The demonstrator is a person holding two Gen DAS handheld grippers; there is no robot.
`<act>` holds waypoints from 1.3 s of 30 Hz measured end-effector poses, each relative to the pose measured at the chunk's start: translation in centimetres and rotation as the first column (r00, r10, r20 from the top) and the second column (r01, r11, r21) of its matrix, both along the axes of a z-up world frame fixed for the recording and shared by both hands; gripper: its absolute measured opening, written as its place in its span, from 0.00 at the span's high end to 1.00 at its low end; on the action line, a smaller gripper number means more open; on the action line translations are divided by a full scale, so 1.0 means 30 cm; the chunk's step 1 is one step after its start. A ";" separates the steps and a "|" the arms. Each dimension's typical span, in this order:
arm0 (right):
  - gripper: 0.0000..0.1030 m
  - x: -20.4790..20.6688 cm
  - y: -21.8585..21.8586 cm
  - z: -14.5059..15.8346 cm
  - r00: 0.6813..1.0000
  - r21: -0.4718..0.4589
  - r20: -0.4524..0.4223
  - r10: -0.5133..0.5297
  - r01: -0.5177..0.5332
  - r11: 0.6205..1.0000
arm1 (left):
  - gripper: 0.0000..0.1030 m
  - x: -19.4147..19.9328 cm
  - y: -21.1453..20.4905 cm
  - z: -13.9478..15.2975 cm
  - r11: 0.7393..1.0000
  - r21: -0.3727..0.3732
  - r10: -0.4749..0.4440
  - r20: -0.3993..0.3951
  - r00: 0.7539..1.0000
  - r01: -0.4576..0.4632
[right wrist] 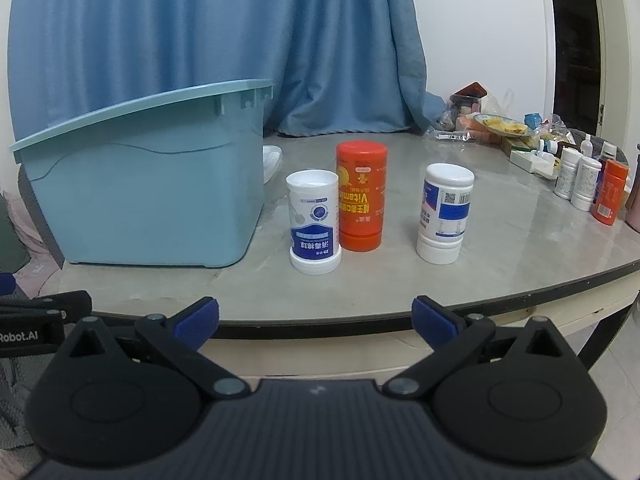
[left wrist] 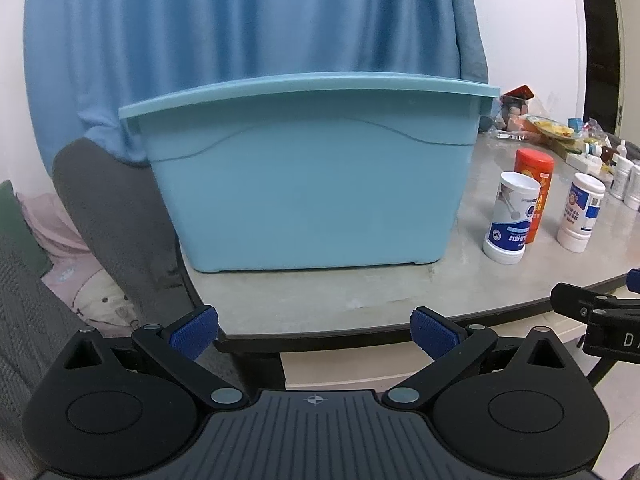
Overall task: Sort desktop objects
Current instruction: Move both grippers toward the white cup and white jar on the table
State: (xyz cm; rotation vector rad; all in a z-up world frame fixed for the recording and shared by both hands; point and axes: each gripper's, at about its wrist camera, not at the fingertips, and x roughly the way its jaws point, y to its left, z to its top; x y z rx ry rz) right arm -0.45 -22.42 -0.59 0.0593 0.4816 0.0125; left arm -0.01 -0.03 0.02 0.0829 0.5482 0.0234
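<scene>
A light blue plastic bin point(left wrist: 316, 184) stands on the grey round table point(left wrist: 360, 292), also in the right wrist view point(right wrist: 148, 192). To its right stand three upside-down bottles: a white and blue one point(right wrist: 314, 222) point(left wrist: 510, 218), an orange vitamin one point(right wrist: 361, 196) point(left wrist: 536, 194), and a second white one point(right wrist: 444, 214) point(left wrist: 580, 212). My left gripper point(left wrist: 314, 332) is open and empty at the table's front edge, facing the bin. My right gripper point(right wrist: 316, 322) is open and empty at the front edge, facing the bottles.
A blue curtain point(right wrist: 200, 40) hangs behind the table. Clutter of snacks and a plate point(right wrist: 500, 124) sits at the back right, with several small bottles point(right wrist: 588, 184) along the right edge. A grey chair back point(left wrist: 108, 216) stands left of the table.
</scene>
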 end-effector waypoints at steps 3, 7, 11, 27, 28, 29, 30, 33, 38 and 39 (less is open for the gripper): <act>0.00 0.007 -0.010 0.000 1.000 0.002 0.000 -0.002 0.002 1.000 | 0.00 -0.006 -0.015 0.011 1.000 0.003 -0.006 0.015 1.000 0.006; 0.00 0.016 -0.023 0.001 1.000 0.004 -0.001 -0.006 0.006 1.000 | 0.00 -0.013 -0.035 0.026 1.000 0.006 -0.015 0.035 0.999 0.015; 0.00 0.026 -0.032 -0.002 1.000 0.002 0.001 -0.012 0.012 1.000 | 0.00 -0.009 -0.096 0.023 0.999 0.043 -0.033 0.055 0.998 0.031; 0.00 0.016 -0.157 0.015 0.998 -0.055 0.010 -0.057 0.058 0.997 | 0.00 -0.003 -0.245 0.034 0.996 -0.022 -0.083 0.047 0.995 0.084; 0.00 0.019 -0.172 0.022 0.998 -0.053 0.008 -0.064 0.065 0.996 | 0.00 0.002 -0.258 0.033 0.996 -0.029 -0.083 0.042 0.996 0.085; 0.00 0.021 -0.186 0.026 0.998 -0.051 0.006 -0.069 0.069 0.996 | 0.00 0.005 -0.271 0.032 0.996 -0.035 -0.084 0.039 0.996 0.085; 0.00 0.022 -0.201 0.028 0.997 -0.048 0.003 -0.071 0.071 0.996 | 0.00 0.007 -0.282 0.030 0.995 -0.041 -0.084 0.036 0.996 0.086; 0.00 0.021 -0.241 0.032 0.998 -0.054 0.007 -0.069 0.069 0.996 | 0.00 0.013 -0.318 0.026 0.996 -0.051 -0.072 0.030 0.997 0.073; 0.00 0.023 -0.318 0.036 0.999 -0.057 0.023 -0.039 0.040 0.998 | 0.00 0.031 -0.400 0.020 0.997 -0.060 -0.037 0.047 0.998 0.039; 0.00 0.024 -0.330 0.037 0.999 -0.061 0.028 -0.034 0.036 0.997 | 0.00 0.033 -0.418 0.016 0.998 -0.062 -0.022 0.046 0.999 0.024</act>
